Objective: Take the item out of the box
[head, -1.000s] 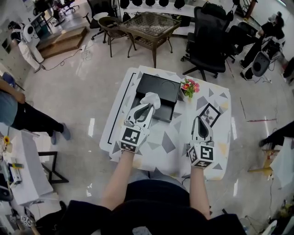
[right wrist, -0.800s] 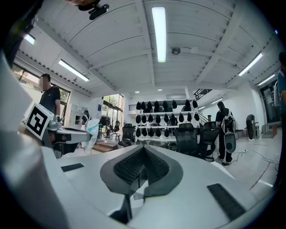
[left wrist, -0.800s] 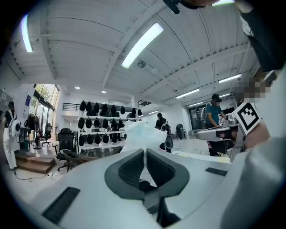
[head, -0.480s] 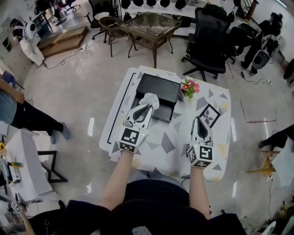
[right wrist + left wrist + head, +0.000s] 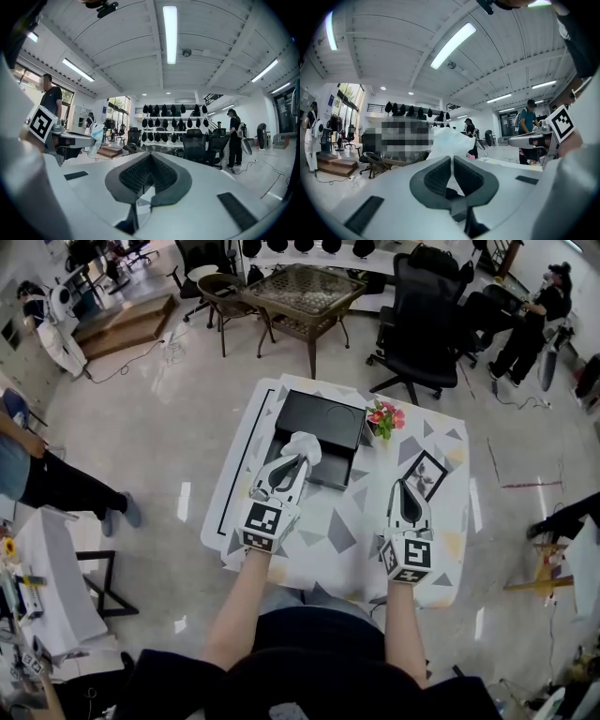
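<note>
An open black box (image 5: pixel 323 418) stands at the far middle of the patterned table (image 5: pixel 337 531). My left gripper (image 5: pixel 298 459) hovers over the box's near edge, shut on a white crumpled plastic-wrapped item (image 5: pixel 302 444). In the left gripper view the item (image 5: pixel 450 142) sticks up from between the closed pads, and that gripper (image 5: pixel 453 160) points about level. My right gripper (image 5: pixel 405 487) is over the table's right part, jaws together with nothing between them. The right gripper view shows this gripper (image 5: pixel 151 157) the same way.
A small pot of red flowers (image 5: pixel 385 417) stands just right of the box. A framed picture (image 5: pixel 427 474) lies flat near the right gripper's tip. Office chairs (image 5: pixel 427 310) and a wicker table (image 5: pixel 305 292) stand beyond. People stand at the left (image 5: pixel 37 465) and far right.
</note>
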A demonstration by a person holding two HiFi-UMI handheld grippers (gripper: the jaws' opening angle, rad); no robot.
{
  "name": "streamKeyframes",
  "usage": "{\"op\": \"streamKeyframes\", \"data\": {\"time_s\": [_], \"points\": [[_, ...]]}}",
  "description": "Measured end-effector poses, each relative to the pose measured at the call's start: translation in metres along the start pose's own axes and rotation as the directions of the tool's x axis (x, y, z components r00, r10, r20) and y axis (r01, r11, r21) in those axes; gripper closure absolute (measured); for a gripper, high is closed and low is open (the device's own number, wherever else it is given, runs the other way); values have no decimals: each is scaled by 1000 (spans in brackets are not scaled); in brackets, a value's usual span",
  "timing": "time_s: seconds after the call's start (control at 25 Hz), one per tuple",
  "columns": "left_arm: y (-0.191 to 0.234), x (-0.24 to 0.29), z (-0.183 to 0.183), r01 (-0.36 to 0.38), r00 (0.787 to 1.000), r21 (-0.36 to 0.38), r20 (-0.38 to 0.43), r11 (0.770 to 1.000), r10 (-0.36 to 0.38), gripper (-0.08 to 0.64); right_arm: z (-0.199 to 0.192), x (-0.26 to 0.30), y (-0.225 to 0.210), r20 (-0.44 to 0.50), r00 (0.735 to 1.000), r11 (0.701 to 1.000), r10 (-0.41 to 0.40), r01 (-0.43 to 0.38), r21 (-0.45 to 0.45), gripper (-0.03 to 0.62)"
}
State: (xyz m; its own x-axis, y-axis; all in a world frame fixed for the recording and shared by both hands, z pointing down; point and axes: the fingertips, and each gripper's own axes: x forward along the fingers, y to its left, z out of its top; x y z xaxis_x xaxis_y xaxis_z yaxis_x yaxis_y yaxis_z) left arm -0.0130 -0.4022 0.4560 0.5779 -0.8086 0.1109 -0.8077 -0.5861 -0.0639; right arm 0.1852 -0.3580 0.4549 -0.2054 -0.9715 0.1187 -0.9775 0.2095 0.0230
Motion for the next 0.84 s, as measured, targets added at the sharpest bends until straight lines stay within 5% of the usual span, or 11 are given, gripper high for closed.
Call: {"op": "streamKeyframes", "data": {"time_s": [0.84], "points": [[0,-7,-4,6,1000,-12,-11,1000,-6,526,-2,-4,7,-9,1000,1000,1,-1,4,591]]}}
